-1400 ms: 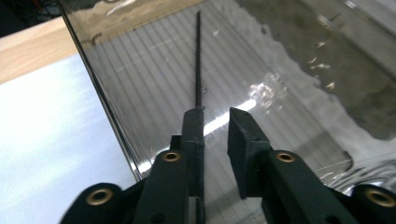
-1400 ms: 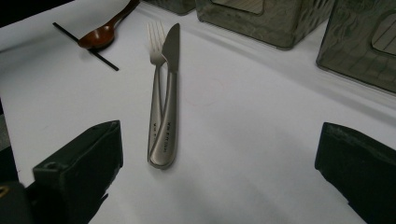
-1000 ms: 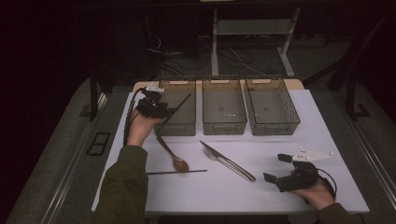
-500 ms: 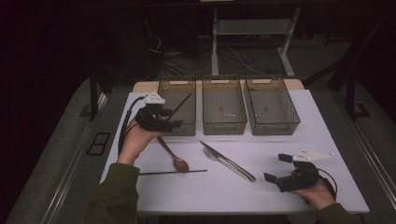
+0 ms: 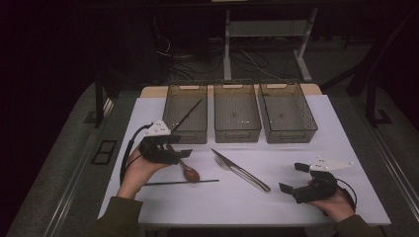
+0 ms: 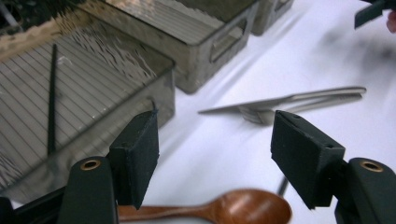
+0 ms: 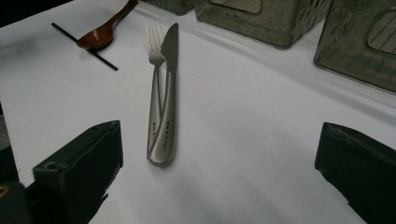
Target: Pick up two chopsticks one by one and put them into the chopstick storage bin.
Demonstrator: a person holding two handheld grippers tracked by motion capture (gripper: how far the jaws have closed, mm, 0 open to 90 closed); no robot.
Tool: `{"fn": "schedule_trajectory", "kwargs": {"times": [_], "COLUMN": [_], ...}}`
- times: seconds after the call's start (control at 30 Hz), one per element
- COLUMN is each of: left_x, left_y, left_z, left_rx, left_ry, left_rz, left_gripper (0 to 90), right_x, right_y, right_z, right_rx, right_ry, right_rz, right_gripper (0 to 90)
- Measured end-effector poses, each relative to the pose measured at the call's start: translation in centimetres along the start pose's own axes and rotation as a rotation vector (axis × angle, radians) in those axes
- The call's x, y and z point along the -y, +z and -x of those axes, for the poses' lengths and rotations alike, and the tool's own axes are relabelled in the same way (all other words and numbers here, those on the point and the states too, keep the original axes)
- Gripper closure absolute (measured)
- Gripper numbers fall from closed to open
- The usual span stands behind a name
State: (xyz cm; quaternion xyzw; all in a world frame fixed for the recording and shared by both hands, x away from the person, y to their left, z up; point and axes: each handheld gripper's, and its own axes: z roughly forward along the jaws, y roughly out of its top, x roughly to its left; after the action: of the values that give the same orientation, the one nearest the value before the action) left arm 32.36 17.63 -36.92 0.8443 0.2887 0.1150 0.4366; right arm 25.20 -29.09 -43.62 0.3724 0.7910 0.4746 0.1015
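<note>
Left gripper point(image 5: 170, 148) hovers, jaws spread and empty, over the wooden spoon point(image 6: 219, 210) near the table's point(image 5: 296, 207) left edge, seemingly lining up a grab. Next: drop, straddle it, close. Right gripper point(image 5: 302, 178) rests released near the front-right corner.

1. The left gripper point(image 5: 173, 148) has withdrawn from the left basket point(image 5: 174, 129) toward the person and now sits lower over the table.
2. Its open jaws now stand above the wooden spoon point(image 5: 187, 170), bowl between them in the left gripper view.
3. The forearm has shifted left and nearer.
</note>
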Motion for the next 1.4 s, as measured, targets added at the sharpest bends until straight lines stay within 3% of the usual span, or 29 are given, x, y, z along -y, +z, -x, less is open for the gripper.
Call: {"fn": "schedule_trajectory", "kwargs": {"times": [0.5,0.6,0.7,1.03,1.4], "left_x": [4.9,5.8,6.8,9.1,10.1], "left_y": [-0.8,-1.1,-1.4,-1.9,-2.3], "left_z": [1.1,1.3,1.1,-0.2,-1.2], "left_rx": [0.054,0.046,0.053,0.083,0.096], "left_ry": [0.018,0.054,0.059,0.058,0.049], "left_rz": [-0.035,-0.069,-0.086,-0.147,-0.175], "left_gripper": [32.4,37.5,42.7,60.9,70.1], "right_x": [0.1,0.0,0.0,0.0,0.0], "right_y": [-0.1,-0.2,-0.1,-0.1,-0.1], "right_z": [0.1,0.0,-0.1,-0.1,0.0], "right_rx": [0.003,0.004,0.004,0.005,0.004], "right_ry": [0.002,-0.001,-0.005,-0.006,-0.006], "right_rz": [-0.002,0.002,-0.003,-0.006,-0.005], "right_gripper": [1.2,1.2,1.2,1.2,1.2]}}
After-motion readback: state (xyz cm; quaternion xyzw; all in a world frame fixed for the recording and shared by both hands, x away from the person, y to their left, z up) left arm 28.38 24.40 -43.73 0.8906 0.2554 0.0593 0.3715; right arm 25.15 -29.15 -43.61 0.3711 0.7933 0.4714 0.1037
